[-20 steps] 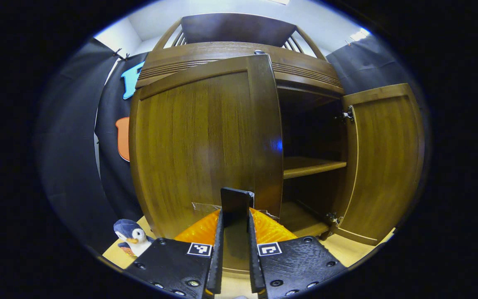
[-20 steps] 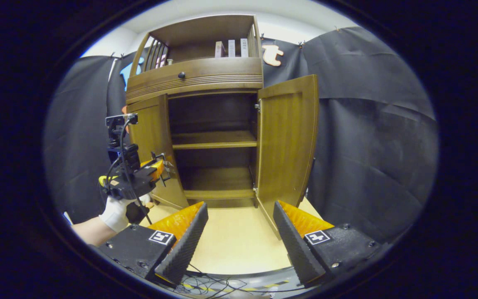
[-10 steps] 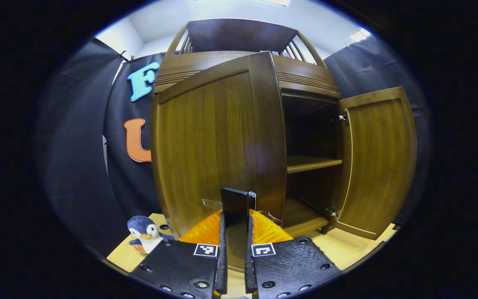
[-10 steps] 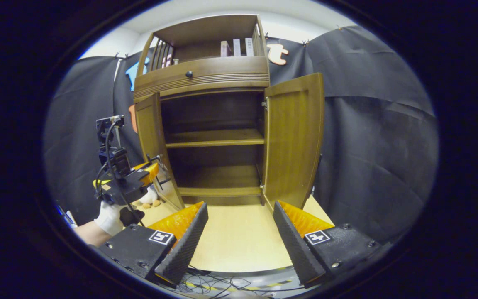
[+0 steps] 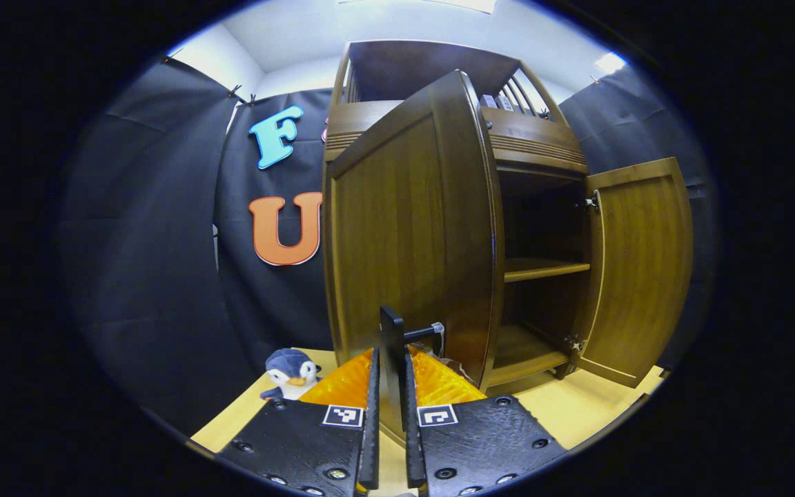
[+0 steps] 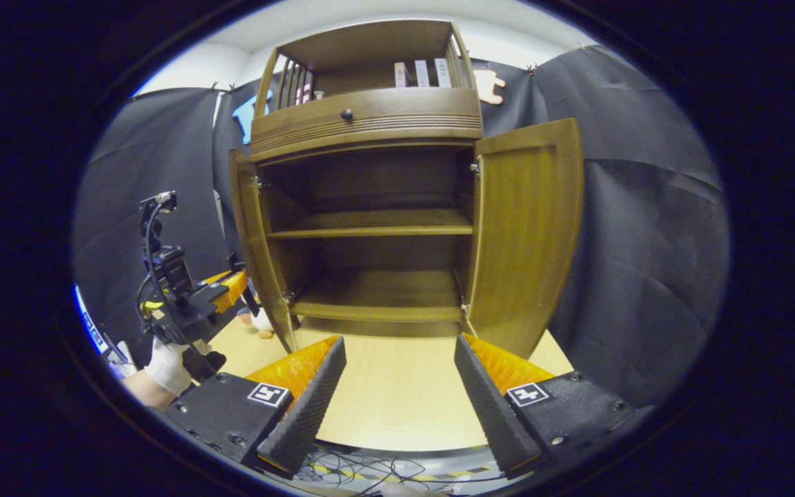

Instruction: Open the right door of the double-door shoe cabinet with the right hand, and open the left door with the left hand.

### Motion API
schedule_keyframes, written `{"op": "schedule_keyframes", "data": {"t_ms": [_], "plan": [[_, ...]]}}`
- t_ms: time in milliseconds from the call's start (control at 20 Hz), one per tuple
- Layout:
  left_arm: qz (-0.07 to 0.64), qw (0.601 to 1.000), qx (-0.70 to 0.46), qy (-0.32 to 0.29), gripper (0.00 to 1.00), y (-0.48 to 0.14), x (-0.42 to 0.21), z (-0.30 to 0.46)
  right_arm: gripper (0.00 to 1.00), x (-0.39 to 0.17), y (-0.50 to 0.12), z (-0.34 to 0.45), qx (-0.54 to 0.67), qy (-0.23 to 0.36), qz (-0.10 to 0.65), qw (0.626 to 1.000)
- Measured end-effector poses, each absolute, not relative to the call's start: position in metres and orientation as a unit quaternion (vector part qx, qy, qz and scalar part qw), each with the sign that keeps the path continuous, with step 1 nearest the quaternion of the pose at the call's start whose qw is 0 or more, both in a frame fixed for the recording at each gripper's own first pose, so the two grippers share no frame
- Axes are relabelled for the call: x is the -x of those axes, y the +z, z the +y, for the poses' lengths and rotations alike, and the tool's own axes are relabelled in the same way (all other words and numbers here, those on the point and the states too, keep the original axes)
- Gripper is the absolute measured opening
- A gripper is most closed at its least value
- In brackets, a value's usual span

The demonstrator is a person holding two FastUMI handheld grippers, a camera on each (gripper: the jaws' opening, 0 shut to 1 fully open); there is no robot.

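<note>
The floor (image 6: 397, 393) is a light, pale wood-toned surface. The shoe cabinet (image 6: 370, 124) stands directly on it, against the black cloth wall. A small plush penguin (image 5: 288, 373) sits upright on the floor, just beside the cabinet's left side, near the wall. At the near edge of the floor, in the right gripper view, loose dark cables (image 6: 363, 476) lie beside a strip of yellow-and-black striped tape (image 6: 453, 475). Inside the cabinet, a middle shelf (image 6: 377, 224) and a bottom shelf (image 6: 377, 304) run across its width.
</note>
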State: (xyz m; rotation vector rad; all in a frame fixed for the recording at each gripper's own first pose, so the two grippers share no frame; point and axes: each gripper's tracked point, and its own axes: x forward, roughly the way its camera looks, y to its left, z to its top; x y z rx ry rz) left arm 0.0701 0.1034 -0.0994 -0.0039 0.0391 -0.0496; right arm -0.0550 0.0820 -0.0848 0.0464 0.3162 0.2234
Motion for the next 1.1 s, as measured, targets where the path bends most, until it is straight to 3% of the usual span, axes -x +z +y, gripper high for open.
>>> {"op": "schedule_keyframes", "data": {"t_ms": [150, 200, 250, 300, 350, 750, 1100], "plan": [[0.017, 1.000, 0.001, -0.002, 0.14, -0.098, -0.063, 0.126, 1.00, 0.057, -0.085, 0.093, -0.020, 0.126, 0.158, 0.979], [0.021, 1.000, 0.004, 0.009, 0.00, -0.102, -0.060, 0.139, 1.00, 0.057, -0.086, 0.096, -0.017, 0.131, 0.159, 0.978], [0.026, 0.999, 0.014, 0.014, 0.00, -0.104, -0.059, 0.148, 1.00, 0.058, -0.086, 0.099, -0.016, 0.134, 0.158, 0.978], [0.028, 0.999, 0.028, 0.016, 0.09, -0.107, -0.058, 0.154, 1.00, 0.059, -0.086, 0.102, -0.015, 0.139, 0.159, 0.977], [0.027, 0.999, 0.028, 0.015, 0.00, -0.106, -0.058, 0.160, 1.00, 0.060, -0.087, 0.106, -0.014, 0.144, 0.160, 0.977], [0.032, 0.999, 0.018, 0.012, 0.00, -0.112, -0.053, 0.209, 1.00, 0.066, -0.088, 0.117, -0.012, 0.158, 0.163, 0.974], [0.034, 0.999, 0.020, -0.034, 0.00, -0.114, -0.058, 0.232, 1.00, 0.069, -0.095, 0.114, -0.017, 0.155, 0.167, 0.974]]}}
